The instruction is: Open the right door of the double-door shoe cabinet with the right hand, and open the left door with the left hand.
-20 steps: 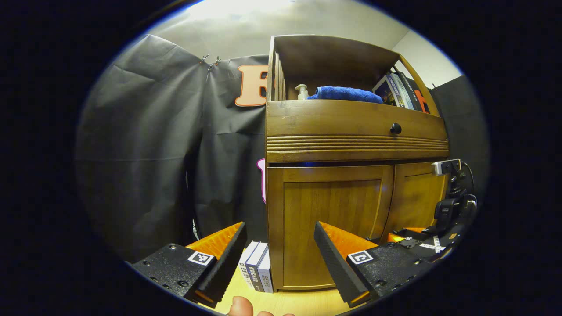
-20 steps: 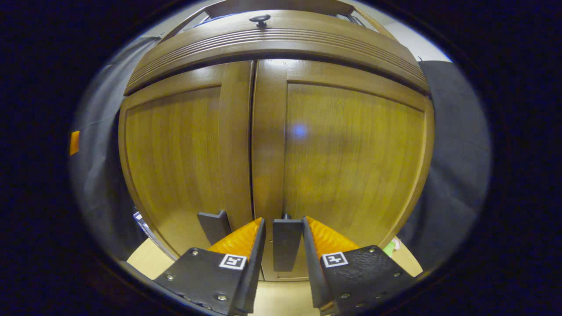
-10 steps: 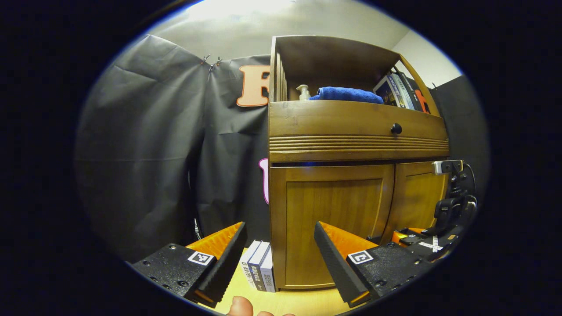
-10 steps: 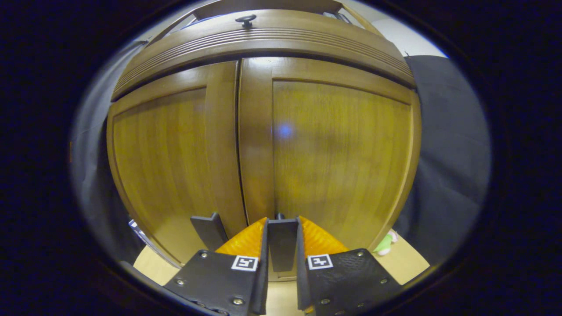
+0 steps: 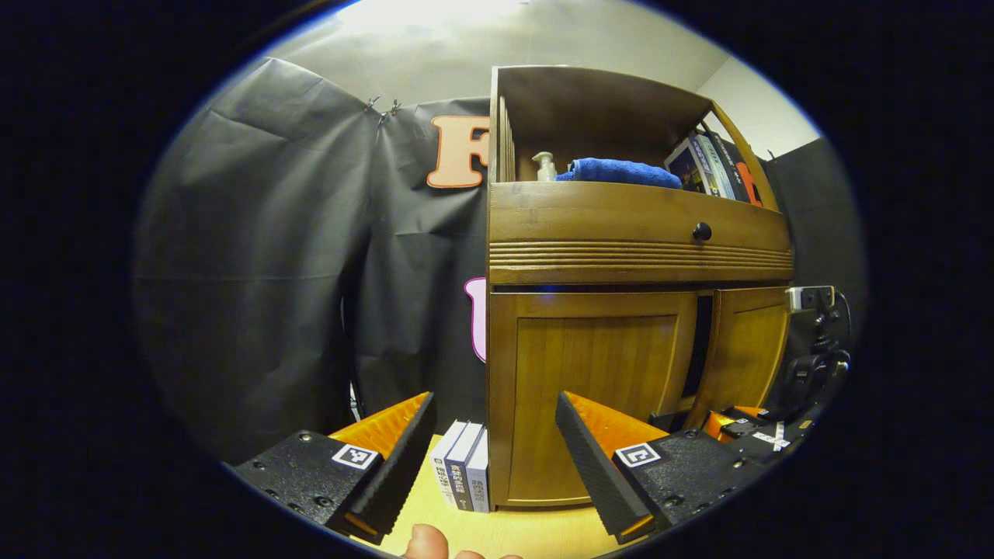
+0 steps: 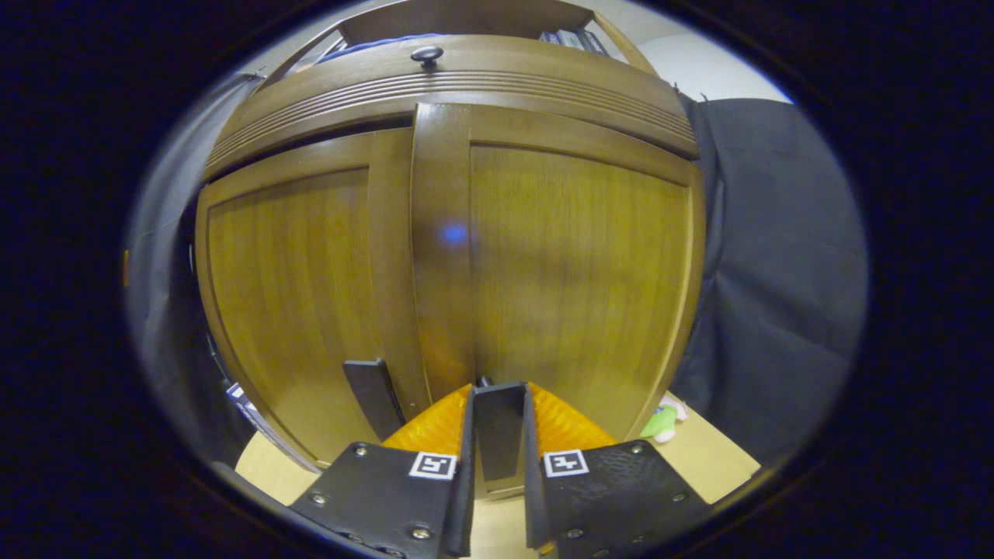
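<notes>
Right claw: fingers closing together on the dark handle of the right door, both pressing its sides. The door's inner edge is standing proud of the left door in the right gripper view, and in the left gripper view a dark gap is showing between right door and left door (so the swing is judged begun, not finished). The right claw is also showing there, low at the cabinet's right side.

Left claw: fingers standing wide apart, holding nothing, hovering in front of the cabinet's left corner, well short of the left door. That door's own handle is sitting untouched, just left of the gripped one.

Shoe cabinet: standing on the pale wooden surface, drawer with knob above both doors. Books are leaning against its left side; a blue towel is lying on its open shelf.

Status: first step partly done; right door needing further pulling; left door still closed, awaiting the left claw.
</notes>
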Demonstrator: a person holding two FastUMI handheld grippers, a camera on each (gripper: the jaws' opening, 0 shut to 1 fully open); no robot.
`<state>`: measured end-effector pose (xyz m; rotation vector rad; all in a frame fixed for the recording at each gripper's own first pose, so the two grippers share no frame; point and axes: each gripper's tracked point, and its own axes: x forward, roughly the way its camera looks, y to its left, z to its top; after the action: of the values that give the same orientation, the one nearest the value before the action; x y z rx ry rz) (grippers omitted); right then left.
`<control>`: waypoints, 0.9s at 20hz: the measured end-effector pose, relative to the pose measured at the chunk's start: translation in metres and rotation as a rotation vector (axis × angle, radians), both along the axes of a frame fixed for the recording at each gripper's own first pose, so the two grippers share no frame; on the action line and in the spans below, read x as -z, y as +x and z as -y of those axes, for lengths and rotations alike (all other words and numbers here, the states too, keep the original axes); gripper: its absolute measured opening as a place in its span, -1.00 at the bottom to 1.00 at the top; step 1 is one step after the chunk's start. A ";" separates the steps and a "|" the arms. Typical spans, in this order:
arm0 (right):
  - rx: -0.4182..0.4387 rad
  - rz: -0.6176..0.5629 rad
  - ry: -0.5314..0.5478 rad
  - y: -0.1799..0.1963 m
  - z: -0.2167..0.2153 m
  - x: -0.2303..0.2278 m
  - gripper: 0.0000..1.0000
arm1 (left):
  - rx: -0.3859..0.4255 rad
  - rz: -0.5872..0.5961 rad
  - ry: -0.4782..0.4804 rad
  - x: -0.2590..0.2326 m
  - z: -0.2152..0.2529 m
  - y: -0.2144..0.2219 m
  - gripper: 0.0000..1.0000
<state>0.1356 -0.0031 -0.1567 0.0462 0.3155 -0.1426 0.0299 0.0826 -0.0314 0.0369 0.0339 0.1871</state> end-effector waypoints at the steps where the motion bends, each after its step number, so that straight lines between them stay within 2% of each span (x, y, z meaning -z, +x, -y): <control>1: 0.003 0.000 0.000 -0.003 0.002 -0.001 -0.47 | 0.002 -0.001 -0.004 0.000 0.000 -0.002 0.90; 4: 0.014 0.000 0.001 -0.014 0.005 -0.002 -0.43 | 0.010 -0.008 -0.013 0.002 0.001 -0.005 0.92; 9: 0.039 0.002 -0.002 -0.034 0.015 -0.004 -0.47 | 0.031 -0.022 0.007 0.007 0.006 -0.010 0.92; 18: 0.099 0.009 0.004 -0.069 0.037 -0.006 -0.48 | 0.118 -0.028 0.035 0.010 0.033 -0.014 0.89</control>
<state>0.0671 -0.0402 -0.1505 0.0664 0.3045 -0.2397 0.0159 0.0493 -0.0409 0.0763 0.0565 0.0690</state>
